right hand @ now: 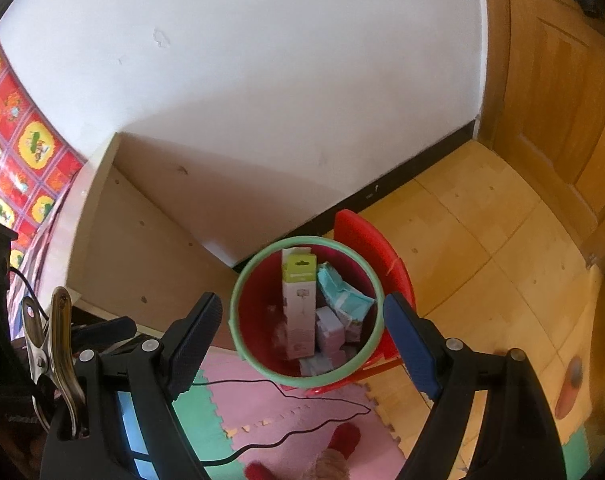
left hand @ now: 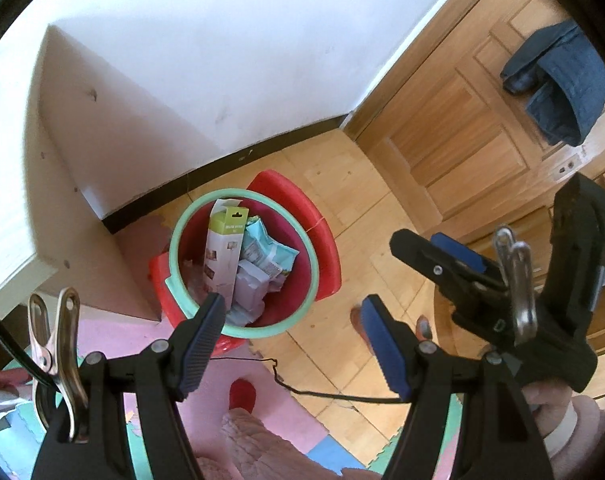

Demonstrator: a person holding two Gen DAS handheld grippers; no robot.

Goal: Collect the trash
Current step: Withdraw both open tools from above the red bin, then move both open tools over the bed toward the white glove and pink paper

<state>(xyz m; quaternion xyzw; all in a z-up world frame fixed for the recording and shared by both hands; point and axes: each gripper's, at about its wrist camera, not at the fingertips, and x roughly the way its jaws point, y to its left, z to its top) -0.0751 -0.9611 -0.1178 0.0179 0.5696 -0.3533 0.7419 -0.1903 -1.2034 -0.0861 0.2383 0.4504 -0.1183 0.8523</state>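
Both tongs hovered above red bin with mint rim, angled down toward it. Left tongs spread apart, nothing held. Right tongs spread apart too, nothing held; seen tilted at the right of left view. Bin on floor by wall held tall white-green box, teal wrapper, pale packets.

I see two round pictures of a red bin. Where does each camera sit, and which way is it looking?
Left wrist view: on the left tongs, looking down at the red bin; the right tongs and a red slipper show.
Right wrist view: on the right tongs, looking down into the bin; red slippers show.
Shared: the bin, its tall white box, the wooden door.
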